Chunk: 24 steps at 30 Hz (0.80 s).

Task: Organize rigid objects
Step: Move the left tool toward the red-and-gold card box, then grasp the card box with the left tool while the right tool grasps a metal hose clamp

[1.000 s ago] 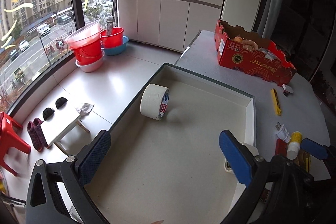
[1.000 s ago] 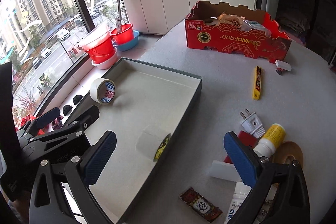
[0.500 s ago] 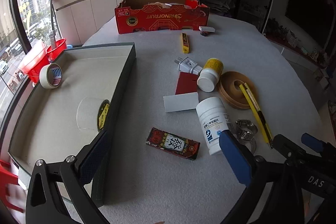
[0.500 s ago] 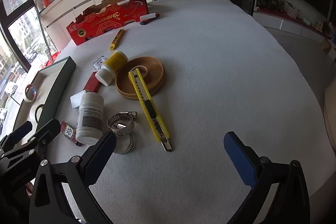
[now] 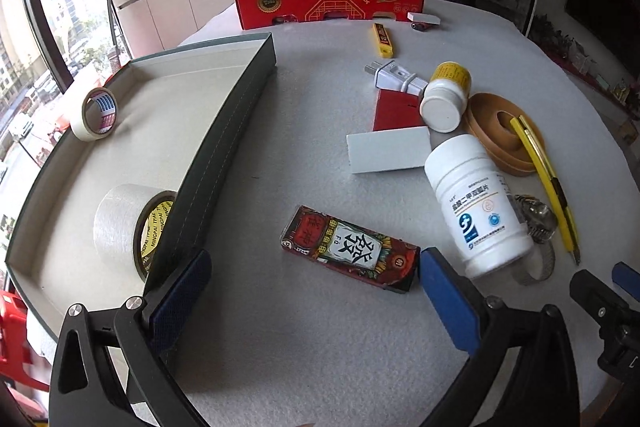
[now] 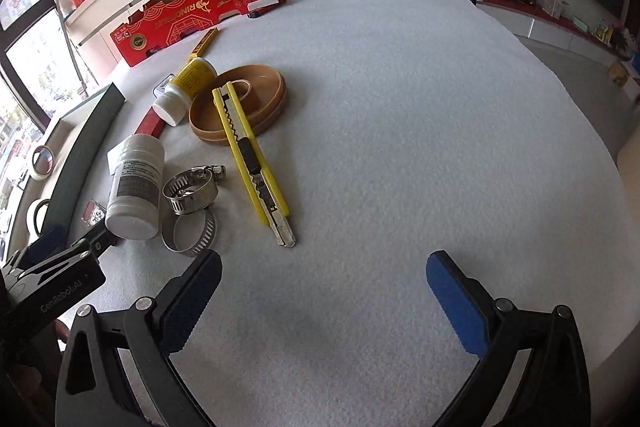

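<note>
Since half a second ago your left gripper [image 5: 312, 291] came closer, jaws wide, so straddle the card box [image 5: 350, 249] just ahead across its narrow width.

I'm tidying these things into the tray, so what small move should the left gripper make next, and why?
Probably ease the left gripper forward and down over the card box. Its jaws are open and empty, the box lies flat just ahead between the fingers, and the tray sits right beside it.
</note>
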Available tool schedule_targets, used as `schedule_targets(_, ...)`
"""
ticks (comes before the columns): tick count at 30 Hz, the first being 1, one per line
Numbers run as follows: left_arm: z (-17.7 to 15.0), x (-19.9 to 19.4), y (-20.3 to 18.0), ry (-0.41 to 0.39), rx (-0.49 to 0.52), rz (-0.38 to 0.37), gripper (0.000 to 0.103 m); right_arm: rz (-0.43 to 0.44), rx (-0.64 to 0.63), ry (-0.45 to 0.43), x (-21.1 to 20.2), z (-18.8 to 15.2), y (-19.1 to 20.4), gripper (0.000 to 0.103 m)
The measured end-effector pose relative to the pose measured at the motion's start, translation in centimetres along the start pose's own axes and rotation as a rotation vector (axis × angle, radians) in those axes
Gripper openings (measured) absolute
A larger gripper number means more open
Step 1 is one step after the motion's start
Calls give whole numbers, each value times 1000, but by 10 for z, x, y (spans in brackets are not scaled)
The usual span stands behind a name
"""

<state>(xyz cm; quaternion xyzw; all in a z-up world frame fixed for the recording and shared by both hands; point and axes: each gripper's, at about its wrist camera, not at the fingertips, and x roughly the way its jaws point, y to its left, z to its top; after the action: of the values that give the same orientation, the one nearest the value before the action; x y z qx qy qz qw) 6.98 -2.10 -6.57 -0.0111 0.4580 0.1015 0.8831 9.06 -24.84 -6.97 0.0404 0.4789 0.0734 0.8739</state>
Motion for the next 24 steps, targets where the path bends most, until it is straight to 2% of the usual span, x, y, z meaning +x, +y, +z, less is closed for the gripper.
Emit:
schedule_targets(5,0,-3,3,-22,57,-71,103,-45,-53,-10,3,-3,9,103)
schedule_targets(9,2,-1,-14,-67,156,-45,103,-73,-100,-5,5,-5,15,103)
schedule_targets(14,7,7,-2,-32,95,-118,103,-67,-110,-9,6,-4,14,103)
schedule_targets(19,8,7,-4,-18,90,-110,102,-5,-62,8,7,9,9,103)
schedule_targets(20,7,6,-5,-22,89,-110,101,11,-42,5,6,13,6,103)
schedule_targets(22,5,1,-8,-41,105,-118,91,25,-20,-7,4,22,4,103)
schedule_targets(23,3,-3,-10,-52,115,-120,77,26,-20,-13,3,26,4,103)
schedule_targets(24,3,-5,-13,-52,127,-125,74,25,-23,-19,3,30,5,103)
